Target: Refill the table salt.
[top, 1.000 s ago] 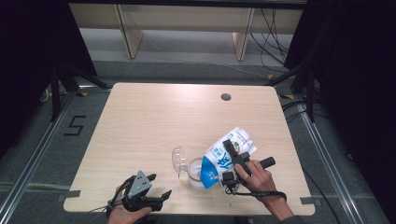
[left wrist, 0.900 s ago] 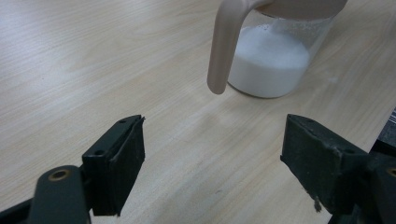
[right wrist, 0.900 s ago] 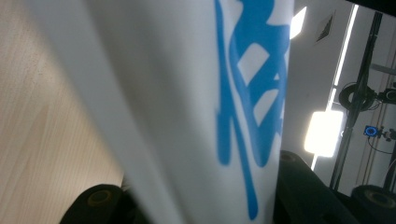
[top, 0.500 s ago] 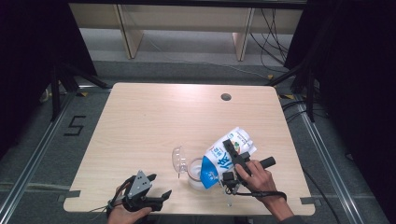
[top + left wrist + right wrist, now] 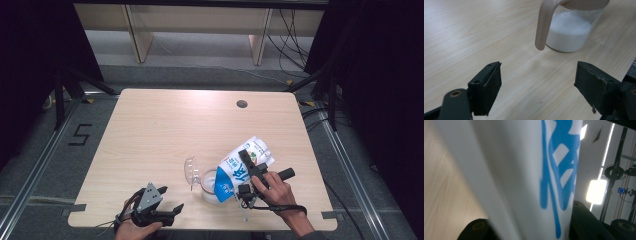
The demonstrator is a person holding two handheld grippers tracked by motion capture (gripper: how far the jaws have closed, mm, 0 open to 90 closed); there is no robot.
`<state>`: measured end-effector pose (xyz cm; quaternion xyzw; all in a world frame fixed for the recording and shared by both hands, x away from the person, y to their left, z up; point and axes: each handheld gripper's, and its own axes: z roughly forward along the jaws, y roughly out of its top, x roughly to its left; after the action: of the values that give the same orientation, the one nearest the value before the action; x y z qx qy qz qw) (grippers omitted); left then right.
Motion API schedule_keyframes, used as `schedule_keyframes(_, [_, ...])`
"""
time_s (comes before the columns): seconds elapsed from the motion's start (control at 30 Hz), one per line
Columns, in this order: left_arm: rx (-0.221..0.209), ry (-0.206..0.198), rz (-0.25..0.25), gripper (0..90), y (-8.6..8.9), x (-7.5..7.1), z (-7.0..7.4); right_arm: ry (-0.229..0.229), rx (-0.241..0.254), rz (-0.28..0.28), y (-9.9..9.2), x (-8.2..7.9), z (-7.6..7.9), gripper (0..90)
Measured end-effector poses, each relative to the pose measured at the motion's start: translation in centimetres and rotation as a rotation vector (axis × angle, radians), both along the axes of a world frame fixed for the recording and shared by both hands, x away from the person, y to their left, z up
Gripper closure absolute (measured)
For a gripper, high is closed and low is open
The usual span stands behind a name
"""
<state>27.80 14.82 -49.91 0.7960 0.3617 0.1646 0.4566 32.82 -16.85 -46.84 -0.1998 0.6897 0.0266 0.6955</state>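
Near the table's (image 5: 150,130) front edge, a white-and-blue milk carton (image 5: 243,165) tips steeply, its lower end over a clear measuring jug (image 5: 207,184) partly filled with white liquid. The jug's hinged lid (image 5: 191,170) stands open beside the carton, its pale handle (image 5: 543,25) hanging down on the left gripper's side. The right gripper (image 5: 246,177) clamps the carton between its jaws, the hand (image 5: 277,192) angled in from the front right. The left gripper (image 5: 170,212) rests low at the front edge, well apart, jaws spread wide and holding nothing, pointed toward the jug.
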Motion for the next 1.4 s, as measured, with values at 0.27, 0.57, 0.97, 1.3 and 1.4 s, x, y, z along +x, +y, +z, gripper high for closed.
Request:
schedule_keyframes(0.27, [0.000,0.000,0.000,20.9,0.01,0.00,0.00,0.000,-0.003,0.003,0.04,-0.01,0.01,78.0])
schedule_keyframes(0.57, [0.001,0.000,0.000,20.9,0.01,-0.01,0.00,0.001,-0.012,-0.001,0.02,-0.04,0.02,78.6])
schedule_keyframes(0.97, [0.005,-0.001,-0.001,20.9,0.02,-0.02,0.00,-0.018,-0.031,0.015,0.10,0.10,0.37,78.8])
schedule_keyframes(1.3, [0.005,-0.002,0.010,20.9,0.02,-0.06,0.00,-0.005,-0.007,0.003,0.06,0.16,0.21,79.0])
schedule_keyframes(1.4, [0.002,-0.001,0.001,20.9,0.01,-0.01,-0.01,-0.006,-0.005,0.009,0.07,0.18,0.27,79.0])
